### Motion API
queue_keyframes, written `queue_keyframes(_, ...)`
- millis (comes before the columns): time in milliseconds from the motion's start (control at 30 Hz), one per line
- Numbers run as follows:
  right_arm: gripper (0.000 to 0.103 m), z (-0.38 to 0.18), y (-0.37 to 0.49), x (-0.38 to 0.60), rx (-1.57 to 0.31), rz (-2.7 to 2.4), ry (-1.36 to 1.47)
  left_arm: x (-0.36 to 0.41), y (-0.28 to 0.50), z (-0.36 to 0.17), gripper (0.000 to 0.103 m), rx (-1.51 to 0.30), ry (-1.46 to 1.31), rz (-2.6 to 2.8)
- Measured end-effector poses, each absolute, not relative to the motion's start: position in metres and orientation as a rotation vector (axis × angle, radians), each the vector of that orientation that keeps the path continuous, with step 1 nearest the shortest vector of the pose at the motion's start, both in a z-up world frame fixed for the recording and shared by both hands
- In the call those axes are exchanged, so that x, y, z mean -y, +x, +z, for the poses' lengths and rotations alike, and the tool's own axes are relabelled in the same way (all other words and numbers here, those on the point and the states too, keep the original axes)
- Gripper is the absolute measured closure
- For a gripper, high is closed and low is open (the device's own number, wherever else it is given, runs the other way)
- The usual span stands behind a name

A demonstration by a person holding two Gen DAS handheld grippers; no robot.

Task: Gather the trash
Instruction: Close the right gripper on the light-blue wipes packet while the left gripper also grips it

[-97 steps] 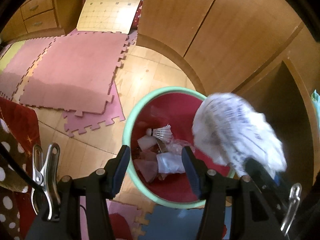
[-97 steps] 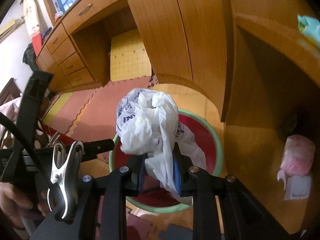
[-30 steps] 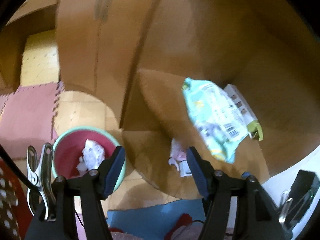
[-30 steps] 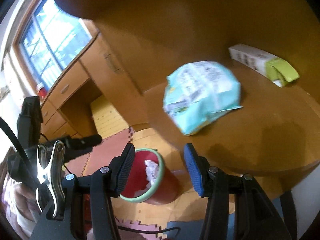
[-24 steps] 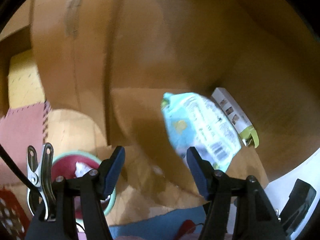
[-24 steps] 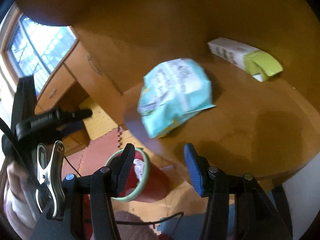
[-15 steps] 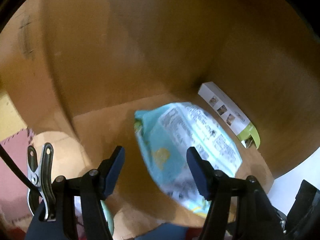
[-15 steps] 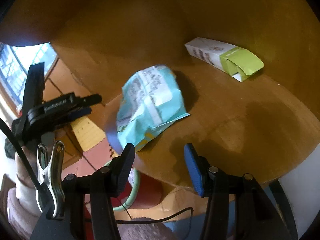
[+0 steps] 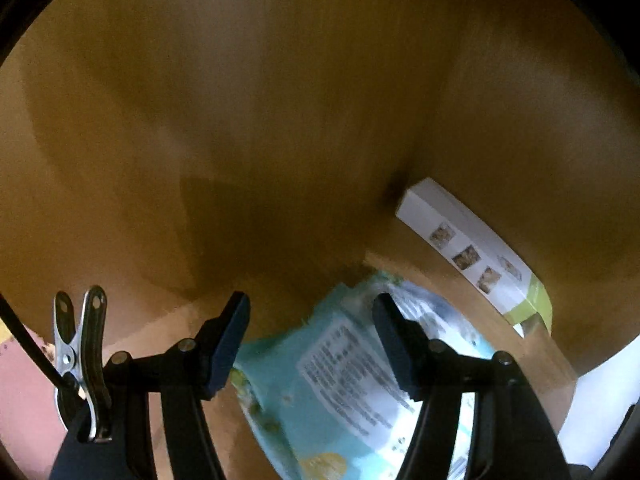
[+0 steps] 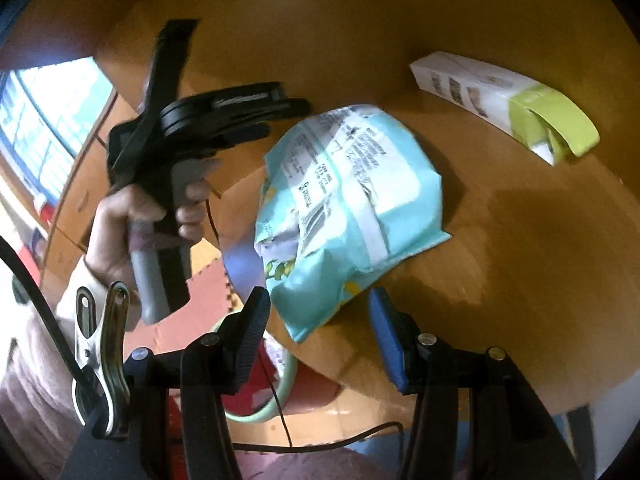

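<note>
- Table [image 10: 532, 240]: one wooden top with a rounded front edge. All remaining trash lies on it.
- Bin [image 10: 280, 396]: one, red with a pale green rim, on the floor below the table edge. Only part of the rim shows under the right gripper; something white lies inside.
- Bag [image 10: 352, 216]: one teal printed snack bag, crumpled, lying flat near the table's front edge. Its long axis runs from the near edge back toward the carton, oblique to both grippers. One corner overhangs the edge.
- Carton [image 10: 500, 100]: one white carton with a green end, lying on its side at the back of the table, well apart from the bag.
- Left gripper [image 9: 312, 340]: jaws apart and empty. The bag [image 9: 360, 380] fills the view directly below and ahead, between the two fingers, with no contact visible. From the right wrist view, this gripper [image 10: 276, 112] hovers just beside the bag's far end.
- Right gripper [image 10: 320, 332]: jaws about half apart, holding nothing. The bag's near corner sits just ahead of the gap.
- Judgement: both grippers are near the bag; the left looks better placed to descend and close across it.
- Hand [image 10: 132, 224]: one in view, holding the left gripper's handle.
</note>
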State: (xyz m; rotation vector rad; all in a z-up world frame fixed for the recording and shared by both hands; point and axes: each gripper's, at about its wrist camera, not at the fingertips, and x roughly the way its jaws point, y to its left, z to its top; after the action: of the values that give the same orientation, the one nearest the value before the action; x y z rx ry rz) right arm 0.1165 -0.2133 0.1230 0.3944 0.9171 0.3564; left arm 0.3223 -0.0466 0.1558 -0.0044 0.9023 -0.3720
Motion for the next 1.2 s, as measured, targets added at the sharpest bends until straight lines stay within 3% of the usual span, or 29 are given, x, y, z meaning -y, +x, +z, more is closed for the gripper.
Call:
queue_keyframes(733, 0.051, 0.115, 0.123, 0.297, -0.837, 0.178, 0.426, 0.049, 0.236, 0.152, 0.035, -1.082, -0.143, -0.527)
queue_keyframes(1200, 0.05, 0.113, 0.109, 0.303, -0.785, 0.257, 0.377, 0.058, 0.223, 0.149, 0.029, -1.001, -0.107, -0.437)
